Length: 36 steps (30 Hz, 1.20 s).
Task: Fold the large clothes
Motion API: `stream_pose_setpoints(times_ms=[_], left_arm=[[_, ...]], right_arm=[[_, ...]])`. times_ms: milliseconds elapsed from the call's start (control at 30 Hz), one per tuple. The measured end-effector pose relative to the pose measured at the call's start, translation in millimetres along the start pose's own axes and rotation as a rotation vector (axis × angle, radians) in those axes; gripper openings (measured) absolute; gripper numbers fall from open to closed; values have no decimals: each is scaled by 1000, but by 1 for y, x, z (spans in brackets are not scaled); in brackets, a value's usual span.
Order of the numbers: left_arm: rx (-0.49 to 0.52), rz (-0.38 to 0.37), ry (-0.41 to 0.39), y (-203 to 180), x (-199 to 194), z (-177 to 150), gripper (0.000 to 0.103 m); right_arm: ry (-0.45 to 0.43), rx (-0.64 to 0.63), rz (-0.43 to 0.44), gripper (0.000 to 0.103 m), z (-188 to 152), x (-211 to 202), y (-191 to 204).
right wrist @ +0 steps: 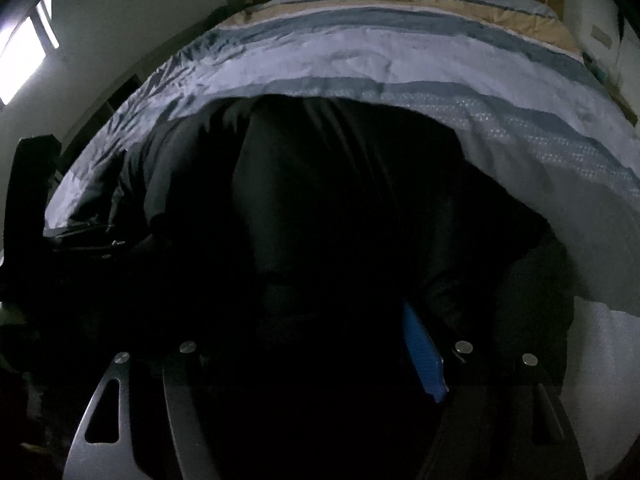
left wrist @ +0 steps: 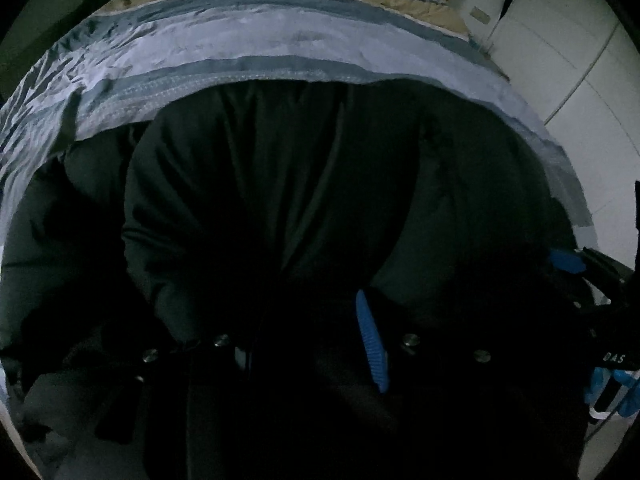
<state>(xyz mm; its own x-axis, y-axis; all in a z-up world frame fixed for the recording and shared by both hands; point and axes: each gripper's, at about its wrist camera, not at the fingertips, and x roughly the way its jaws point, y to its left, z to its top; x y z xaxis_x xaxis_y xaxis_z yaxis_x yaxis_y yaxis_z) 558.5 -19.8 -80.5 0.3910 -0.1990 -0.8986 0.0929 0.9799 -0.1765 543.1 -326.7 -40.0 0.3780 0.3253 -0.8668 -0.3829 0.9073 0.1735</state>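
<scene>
A large black garment (left wrist: 280, 200) lies spread on a bed with a striped blue, white and tan cover (left wrist: 240, 48). It also fills the lower middle of the right wrist view (right wrist: 340, 200). My left gripper (left wrist: 312, 340) is buried in the dark cloth; one blue finger pad (left wrist: 372, 344) shows, the other is hidden by fabric. My right gripper (right wrist: 344, 352) is likewise in the cloth, with one blue pad (right wrist: 424, 356) visible. The right gripper also shows at the right edge of the left wrist view (left wrist: 568, 262).
The bed cover (right wrist: 360, 52) stretches far ahead. White cabinet doors (left wrist: 568, 60) stand to the right of the bed. A bright window (right wrist: 24, 56) and a dark piece of furniture (right wrist: 28, 184) are at the left. The scene is dim.
</scene>
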Motion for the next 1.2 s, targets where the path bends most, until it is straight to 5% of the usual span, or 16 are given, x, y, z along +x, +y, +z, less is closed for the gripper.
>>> stream_pose_setpoints(times_ms=[200, 467, 800, 1200], left_arm=[[10, 34, 7, -7, -20, -1, 40], [73, 15, -102, -34, -74, -2, 40], [118, 80, 9, -52, -27, -24, 40], [137, 117, -57, -55, -64, -34, 40]], right_arm=[[19, -11, -27, 73, 2, -15, 8], [-22, -61, -31, 73, 3, -51, 14], [25, -17, -63, 73, -15, -28, 10], [8, 22, -104, 73, -22, -48, 22]])
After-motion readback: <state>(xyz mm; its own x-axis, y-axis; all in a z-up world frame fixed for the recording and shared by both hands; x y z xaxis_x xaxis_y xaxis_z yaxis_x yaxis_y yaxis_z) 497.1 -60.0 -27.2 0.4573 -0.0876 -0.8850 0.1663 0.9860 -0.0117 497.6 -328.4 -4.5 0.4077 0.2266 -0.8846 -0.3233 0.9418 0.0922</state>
